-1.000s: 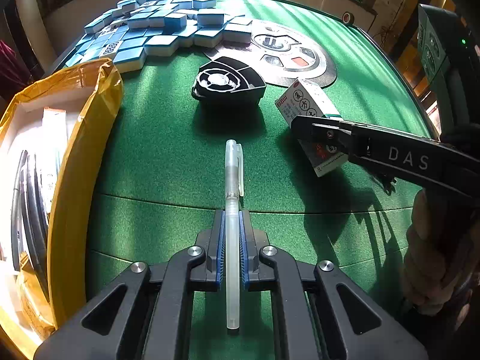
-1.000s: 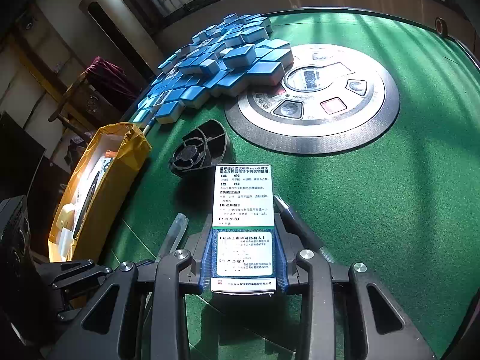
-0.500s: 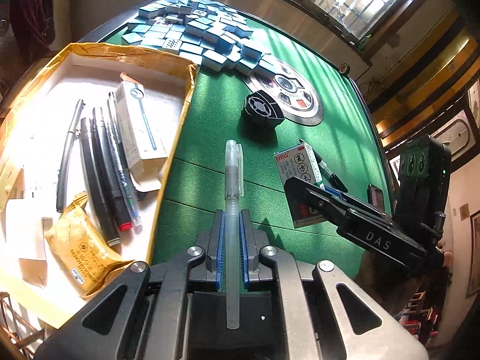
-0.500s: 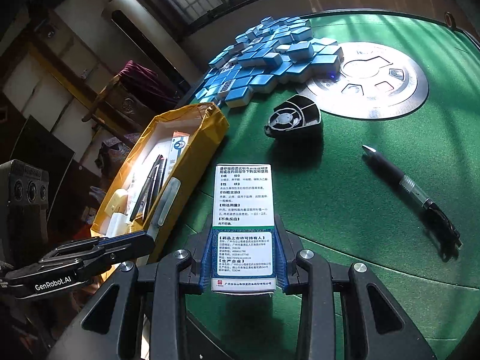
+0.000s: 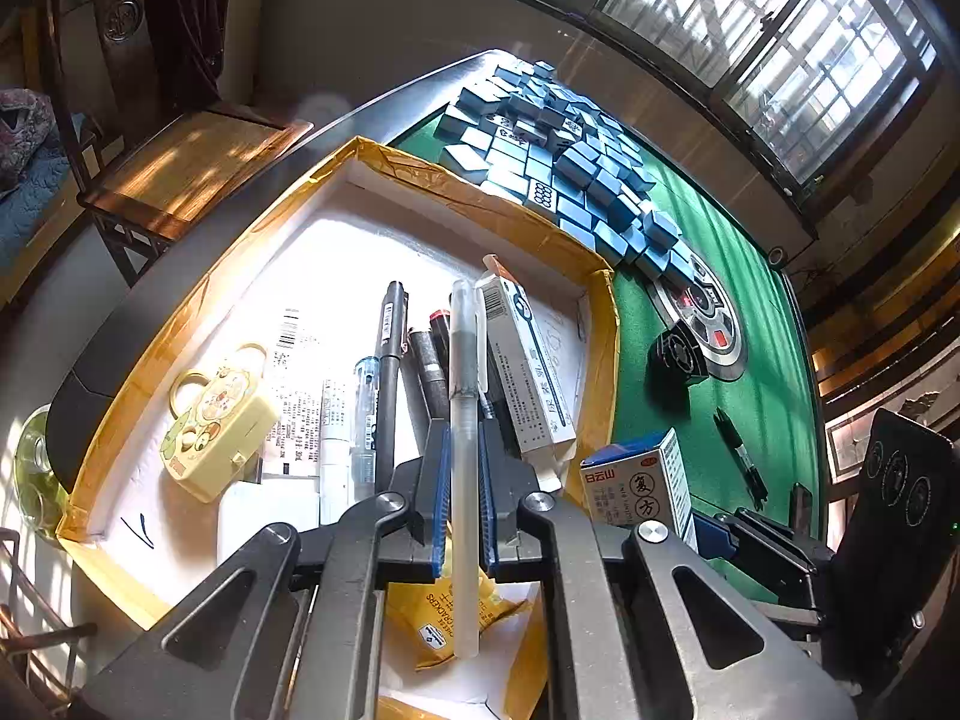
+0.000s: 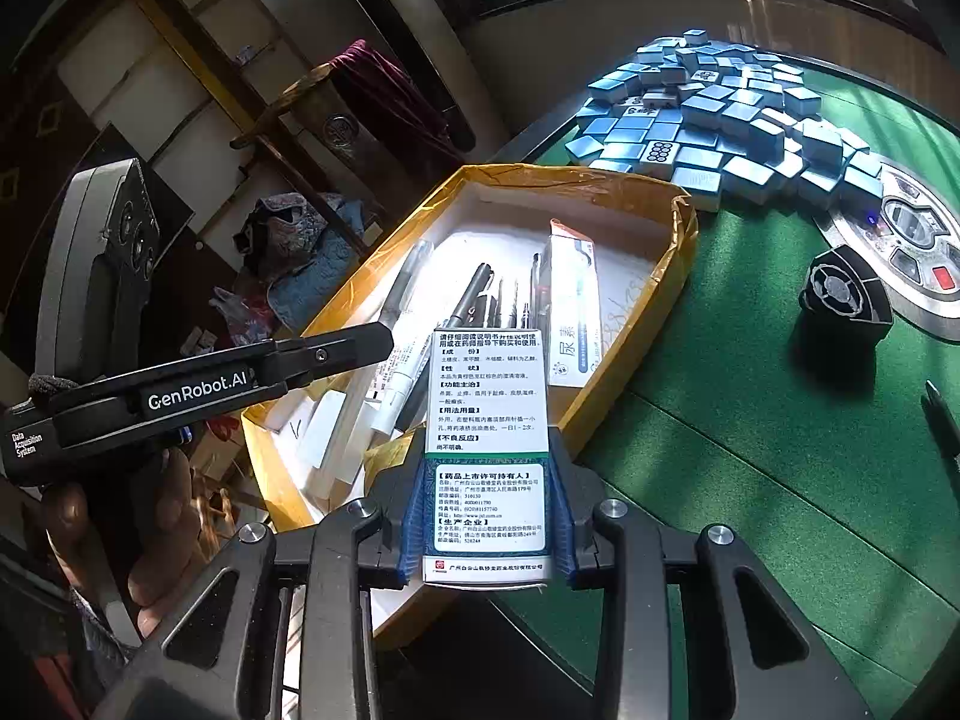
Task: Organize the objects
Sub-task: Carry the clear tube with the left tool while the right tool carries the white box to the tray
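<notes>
Item: sorting of loose articles into the yellow-taped tray [image 5: 603, 354], in progress.

Already in the tray, as we count them: several pens lying side by side, a long white carton [image 5: 525, 372], a yellow cartoon case [image 5: 219, 420], a cracker packet [image 5: 441, 612] and some paper slips.

In transit: we hold a frosted white pen [image 5: 465, 450] in the left gripper [image 5: 462, 510], its fingers pinched narrow on the barrel, and a medicine box [image 6: 487, 450] in the right gripper [image 6: 487, 516], its fingers set at a middling width and pressed on the box's two sides. The pen hangs over the tray's near end. The box hangs at the tray's near right wall, partly over the green felt table [image 6: 750, 450]; neither is set down.

Left on the felt: a black pen [image 5: 741, 459] at 3 o'clock in the left view, a black fan-shaped part [image 5: 678, 354] at about 2 o'clock, and the heap of blue tiles [image 5: 570, 162] at 12 to 1 o'clock. Whether the tiles belong in the sort we cannot tell.

Orientation: the white pen's long axis runs along the fingers, cap toward 12 o'clock, roughly parallel to the pens below. The box's long axis likewise points to 12 o'clock, printed face up.

We judge the task well past halfway.
</notes>
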The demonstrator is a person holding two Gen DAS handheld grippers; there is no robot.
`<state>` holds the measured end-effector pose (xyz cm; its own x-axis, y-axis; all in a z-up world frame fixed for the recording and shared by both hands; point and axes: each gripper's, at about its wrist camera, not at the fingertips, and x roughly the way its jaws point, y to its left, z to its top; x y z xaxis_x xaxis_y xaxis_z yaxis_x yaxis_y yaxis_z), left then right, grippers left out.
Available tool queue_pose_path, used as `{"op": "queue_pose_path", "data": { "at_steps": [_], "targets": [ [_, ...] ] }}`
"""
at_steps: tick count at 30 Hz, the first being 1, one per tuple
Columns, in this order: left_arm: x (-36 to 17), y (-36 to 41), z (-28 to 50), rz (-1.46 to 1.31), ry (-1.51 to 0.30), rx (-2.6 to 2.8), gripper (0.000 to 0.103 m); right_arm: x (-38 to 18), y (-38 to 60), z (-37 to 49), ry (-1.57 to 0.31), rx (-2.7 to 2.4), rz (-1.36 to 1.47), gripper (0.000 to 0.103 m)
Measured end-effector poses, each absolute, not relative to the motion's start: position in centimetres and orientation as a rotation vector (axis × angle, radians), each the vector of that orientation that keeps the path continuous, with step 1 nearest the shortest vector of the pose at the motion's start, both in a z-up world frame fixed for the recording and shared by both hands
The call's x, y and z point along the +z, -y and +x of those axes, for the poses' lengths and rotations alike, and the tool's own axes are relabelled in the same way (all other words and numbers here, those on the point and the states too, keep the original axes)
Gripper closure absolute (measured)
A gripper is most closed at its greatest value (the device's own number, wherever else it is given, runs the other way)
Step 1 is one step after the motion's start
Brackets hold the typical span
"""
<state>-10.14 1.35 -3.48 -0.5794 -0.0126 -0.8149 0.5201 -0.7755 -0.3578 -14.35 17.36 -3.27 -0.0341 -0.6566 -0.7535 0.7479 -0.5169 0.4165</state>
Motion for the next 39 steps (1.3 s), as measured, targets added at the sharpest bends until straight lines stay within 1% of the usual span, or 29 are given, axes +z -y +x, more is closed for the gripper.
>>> {"op": "queue_pose_path", "data": {
  "at_steps": [13,23,39],
  "targets": [
    [-5.2,1.6,-10.2,1.246,-0.874,-2.370,0.096,-4.7,-13.7,-14.8,-0.166,-1.766,1.255,0.072],
    [-5.5,2.8,-11.4,1.261,-0.849,-2.370,0.096,-5.4,-12.7,-15.4,-0.183,-1.793,1.272,0.072],
    [-7.8,3.6,-14.1,1.347,-0.809,-2.306,0.096,-6.4,-11.3,-15.5,-0.231,-1.813,1.269,0.072]
  ]
}}
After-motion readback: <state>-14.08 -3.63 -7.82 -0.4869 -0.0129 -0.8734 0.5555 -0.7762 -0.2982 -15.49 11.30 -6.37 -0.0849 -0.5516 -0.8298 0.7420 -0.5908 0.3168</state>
